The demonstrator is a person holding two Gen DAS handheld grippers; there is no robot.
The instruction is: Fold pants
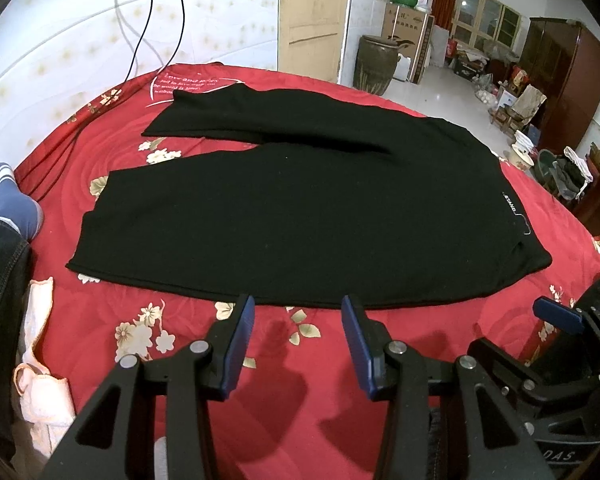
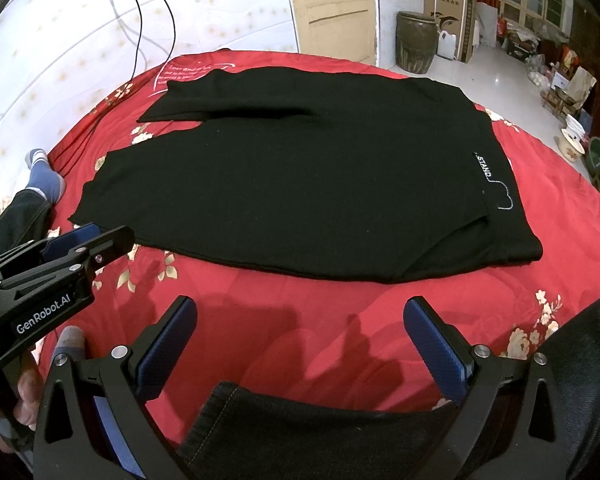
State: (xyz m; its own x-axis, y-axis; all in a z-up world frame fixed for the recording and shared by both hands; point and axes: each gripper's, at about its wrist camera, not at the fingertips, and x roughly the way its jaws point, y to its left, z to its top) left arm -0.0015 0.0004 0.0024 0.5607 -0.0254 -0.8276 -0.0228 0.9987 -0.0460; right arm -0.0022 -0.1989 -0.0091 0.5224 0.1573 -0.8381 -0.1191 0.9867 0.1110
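Left gripper sits at bottom centre of its own view, blue-padded fingers apart, holding nothing, tips just short of the near hem of the pants. In the right wrist view the same left gripper pokes in from the left edge, seen side-on, near the lower left corner of the pants. Right gripper at bottom centre of its view, fingers spread wide, nothing between them, hovering over bare red bedspread with a strip of that between it and the pants. One blue fingertip of the right gripper shows at the lower right of the left view. Black pants lie spread flat across the middle of both frames, legs reaching to the upper left, waist end to the right with a white label on it. Dark denim leg fills the bottom of the right view. Foot in a blue sock at left edge; pale cloth lower left. Black cables hang down the upper-left wall. Brown jar on the floor, upper right.
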